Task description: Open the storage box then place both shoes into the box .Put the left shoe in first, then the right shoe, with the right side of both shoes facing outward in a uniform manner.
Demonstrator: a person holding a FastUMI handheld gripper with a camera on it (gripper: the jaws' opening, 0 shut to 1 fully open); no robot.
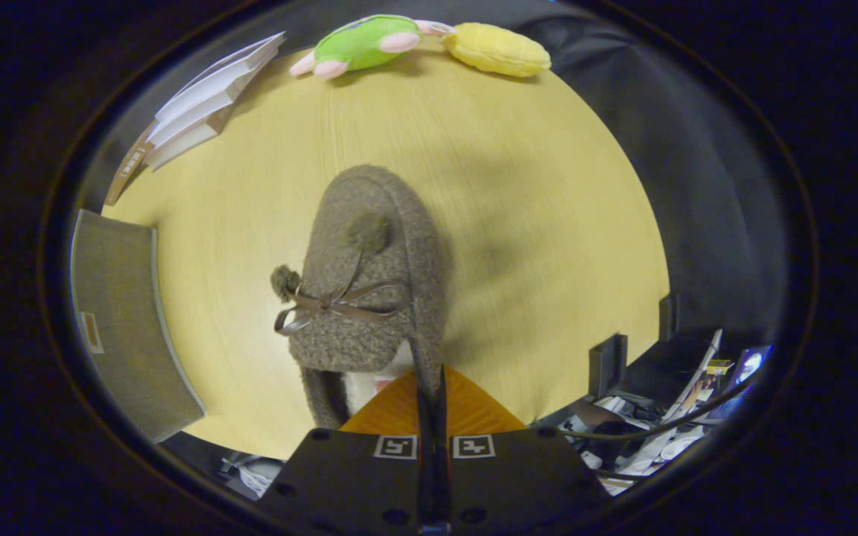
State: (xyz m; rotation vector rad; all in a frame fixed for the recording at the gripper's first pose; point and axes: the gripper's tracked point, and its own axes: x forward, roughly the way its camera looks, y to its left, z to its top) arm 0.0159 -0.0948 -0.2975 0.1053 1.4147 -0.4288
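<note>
The tongs (431,387) are closed tight, the two fingers (399,406) pressed together with the rim of a slipper's opening pinched between them. The shoe (369,275) is a grey-brown fuzzy slipper; it hangs from the fingers with its toe pointing away, out over the tabletop (533,223). Whether the sole touches the wood or floats above it, cannot tell; a shadow falls on the surface just to the right of the slipper.

A thin brown ribbon bow (332,304) crosses the top of the slipper. One small pompom (367,232) sits on the upper beyond the bow, another pompom (285,281) sticks out at its left side. Pale lining shows inside the opening, just ahead of the fingers.

Left of the slipper, well apart from it, a grey box panel (124,327) with a light edge stands at the tabletop's border; which part of the storage box it is, cannot tell. Beyond that, at the far left, a stack of white booklets (202,97).

At the far side of the tabletop, a green and pink plush toy (366,43) lies touching a yellow plush toy (498,49). Right of the fingers, off the tabletop, cables and loose clutter (652,424).
</note>
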